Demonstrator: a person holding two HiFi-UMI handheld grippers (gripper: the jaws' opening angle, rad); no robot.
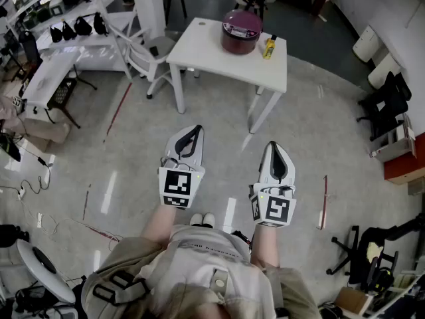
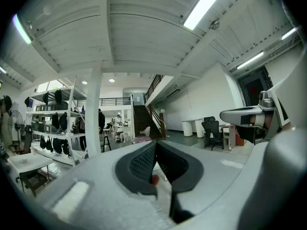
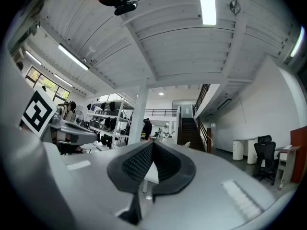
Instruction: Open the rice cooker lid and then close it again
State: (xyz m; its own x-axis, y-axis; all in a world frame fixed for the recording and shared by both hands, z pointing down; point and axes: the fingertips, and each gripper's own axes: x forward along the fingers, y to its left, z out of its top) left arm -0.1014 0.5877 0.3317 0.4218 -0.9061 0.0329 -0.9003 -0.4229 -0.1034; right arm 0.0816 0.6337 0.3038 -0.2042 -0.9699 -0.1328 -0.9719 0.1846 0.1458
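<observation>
Both left claw (image 1: pixel 196 130) and right claw (image 1: pixel 275 146) are held closed, empty, because the rice cooker (image 1: pixel 240 30) is set far off.

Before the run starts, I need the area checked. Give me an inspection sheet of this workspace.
Surface: white table on a grey floor.
Job's things: rice cooker on the table, lid down.
Clutter: yellow bottle beside the cooker.
Grippers: left gripper and right gripper both shut, empty, over the floor short of the table.
Cables: loose cables on the floor at left.
Surroundings: white chair, shelving, black office chair.
</observation>
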